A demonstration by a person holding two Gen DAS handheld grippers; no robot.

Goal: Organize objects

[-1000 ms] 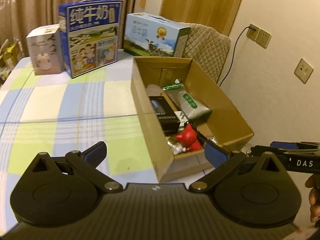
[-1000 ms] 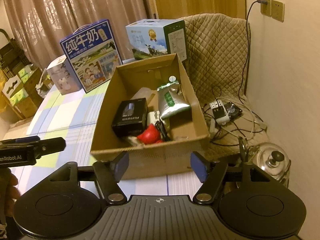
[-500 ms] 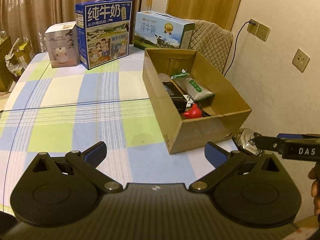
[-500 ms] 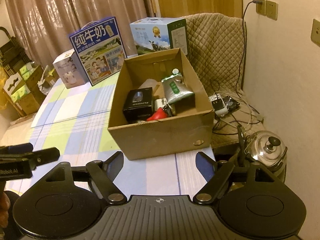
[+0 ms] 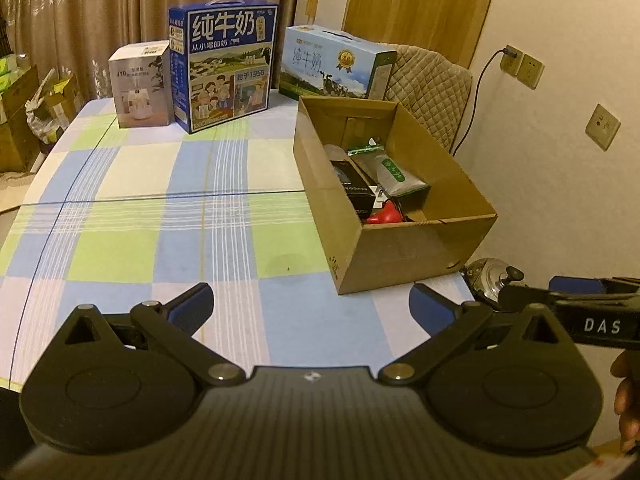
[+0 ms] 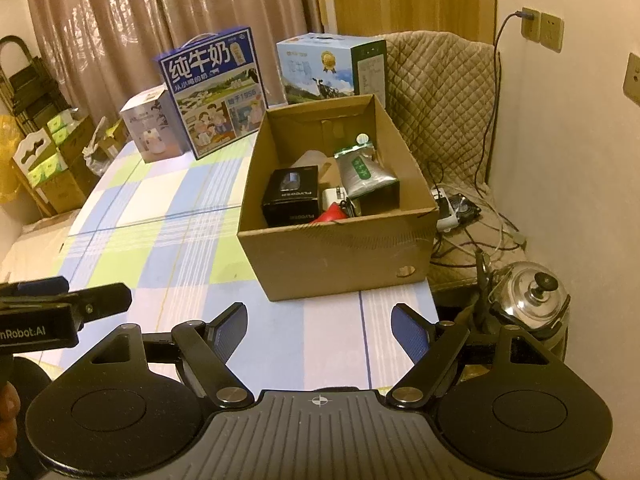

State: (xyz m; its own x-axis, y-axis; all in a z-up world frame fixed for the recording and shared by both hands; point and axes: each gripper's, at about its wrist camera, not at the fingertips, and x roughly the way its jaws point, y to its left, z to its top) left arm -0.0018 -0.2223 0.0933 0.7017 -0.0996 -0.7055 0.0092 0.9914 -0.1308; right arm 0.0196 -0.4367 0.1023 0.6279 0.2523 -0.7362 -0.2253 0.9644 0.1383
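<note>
Both claws, left [image 5: 311, 306] and right [image 6: 319, 326], have pulled back from the box [image 6: 340, 256], gaping empty, so packing looks done

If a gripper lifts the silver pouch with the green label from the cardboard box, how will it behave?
The silver pouch looks soft and bulging, so it will probably sag and deform. Its glossy foil may slip. It leans on other items in the cardboard box, so they might shift.

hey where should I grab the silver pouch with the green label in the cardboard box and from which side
Probably grip the silver pouch across its puffy middle, coming down from above. It leans spout-up inside the cardboard box, whose walls block sideways approaches, and the black box crowds one side.
</note>
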